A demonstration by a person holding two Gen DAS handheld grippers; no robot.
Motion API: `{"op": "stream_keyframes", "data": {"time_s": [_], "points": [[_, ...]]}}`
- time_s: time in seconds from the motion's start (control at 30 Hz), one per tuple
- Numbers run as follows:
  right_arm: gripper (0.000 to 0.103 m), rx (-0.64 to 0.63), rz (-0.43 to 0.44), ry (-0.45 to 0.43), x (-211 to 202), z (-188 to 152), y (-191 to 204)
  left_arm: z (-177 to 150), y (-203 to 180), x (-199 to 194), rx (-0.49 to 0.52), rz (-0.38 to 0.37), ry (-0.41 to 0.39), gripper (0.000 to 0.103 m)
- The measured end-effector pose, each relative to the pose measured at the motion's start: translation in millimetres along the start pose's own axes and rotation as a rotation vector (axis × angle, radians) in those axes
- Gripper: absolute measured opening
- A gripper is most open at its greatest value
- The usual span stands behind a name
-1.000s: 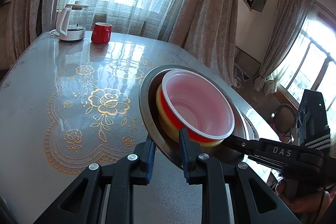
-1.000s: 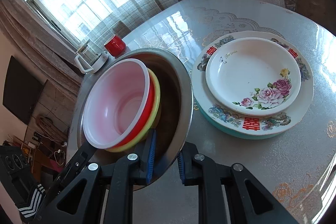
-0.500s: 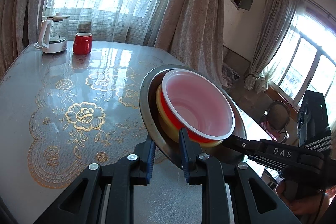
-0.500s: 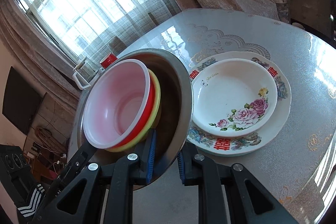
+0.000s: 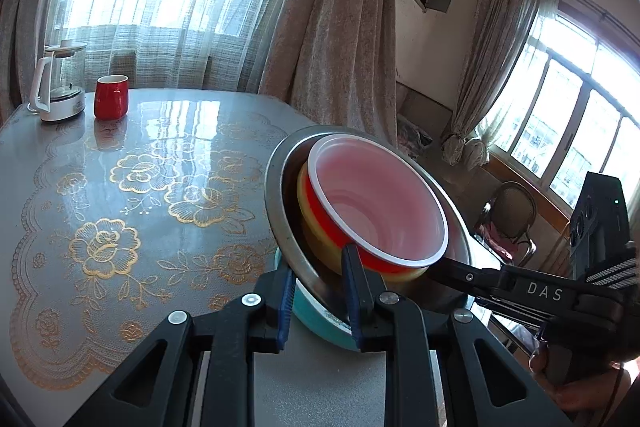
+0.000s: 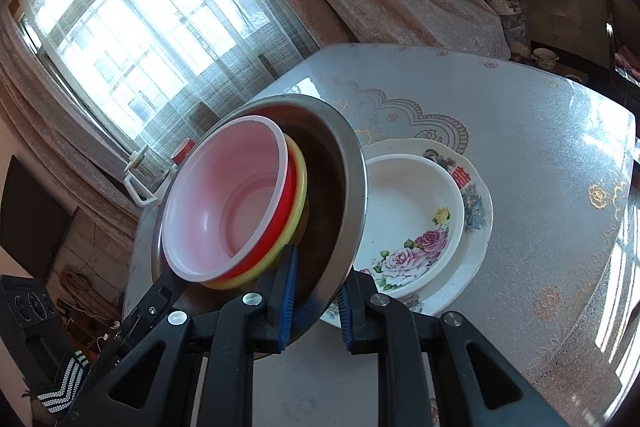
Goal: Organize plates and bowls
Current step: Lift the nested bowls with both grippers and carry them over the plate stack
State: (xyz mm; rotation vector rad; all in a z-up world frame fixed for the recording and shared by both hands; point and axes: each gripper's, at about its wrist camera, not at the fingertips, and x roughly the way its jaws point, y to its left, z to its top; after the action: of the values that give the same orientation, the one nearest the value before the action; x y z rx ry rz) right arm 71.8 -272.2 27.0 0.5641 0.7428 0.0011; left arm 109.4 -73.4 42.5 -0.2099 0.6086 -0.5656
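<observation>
Over table [image 6: 520, 155]: both grippers' jaws clamped on steel bowl [image 6: 340, 163] nesting red bowl [image 6: 224, 211].

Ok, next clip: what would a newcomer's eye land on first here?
The nested bowls: a pink-lined red bowl inside a yellow one, both in a steel bowl that the left gripper and right gripper pinch by its rim from opposite sides. Next, the rose plate stacked on a larger plate, partly hidden behind the steel bowl.
</observation>
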Motion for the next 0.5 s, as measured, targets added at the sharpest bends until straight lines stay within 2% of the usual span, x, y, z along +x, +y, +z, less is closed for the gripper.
{"op": "stream_keyframes", "data": {"time_s": [0.5], "points": [[0.019,0.068,-0.044,-0.009,-3.9,9.2,-36.9,2.6,-17.5,44.4,0.012,-0.039,0.065,0.025]]}}
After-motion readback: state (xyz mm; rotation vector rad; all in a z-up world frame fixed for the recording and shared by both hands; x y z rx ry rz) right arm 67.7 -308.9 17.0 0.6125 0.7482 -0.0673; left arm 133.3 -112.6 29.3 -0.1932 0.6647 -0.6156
